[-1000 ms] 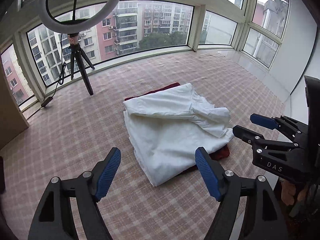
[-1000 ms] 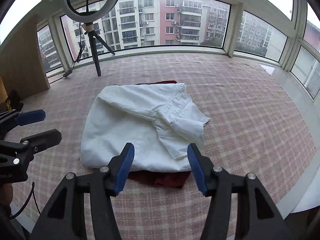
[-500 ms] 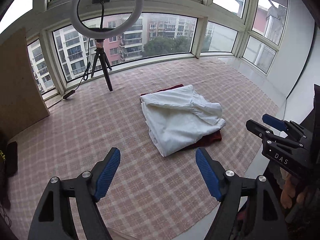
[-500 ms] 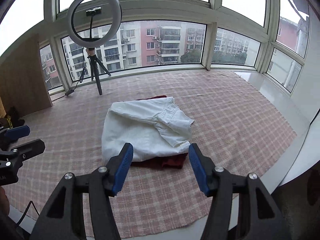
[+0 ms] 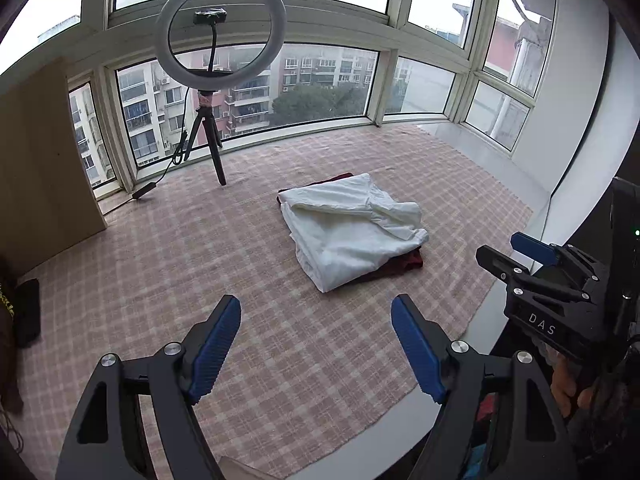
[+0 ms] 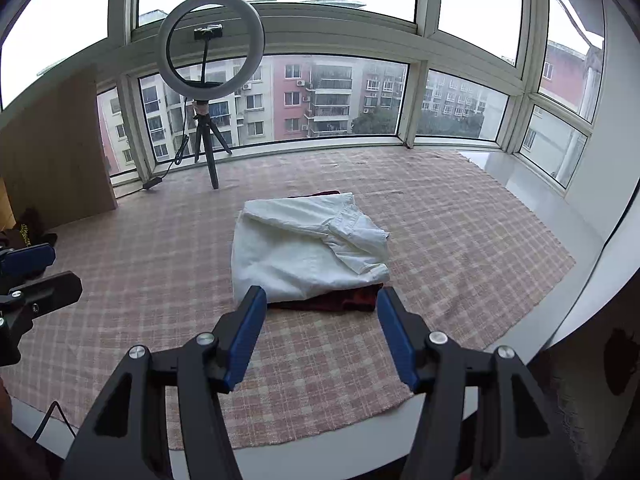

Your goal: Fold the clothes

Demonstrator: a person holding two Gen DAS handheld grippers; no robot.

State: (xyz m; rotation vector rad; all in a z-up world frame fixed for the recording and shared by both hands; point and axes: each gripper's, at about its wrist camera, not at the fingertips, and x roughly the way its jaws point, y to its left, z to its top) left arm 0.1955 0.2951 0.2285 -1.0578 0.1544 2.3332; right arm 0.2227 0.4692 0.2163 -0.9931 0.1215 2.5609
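Both grippers have pulled back and up from the clothes pile over the last second; the pile now sits well beyond the fingertips. Left wrist view: left gripper (image 5: pixel 316 322) jaws wide apart, nothing between them; folded white garment (image 5: pixel 352 230) on a dark red garment (image 5: pixel 404 264), ahead and slightly right of the fingers; right gripper (image 5: pixel 520 256) body reads "DAS". Right wrist view: right gripper (image 6: pixel 320 312) jaws partly open, empty; white garment (image 6: pixel 304 252) just beyond the fingertips, apart, on the plaid cloth (image 6: pixel 460 216).
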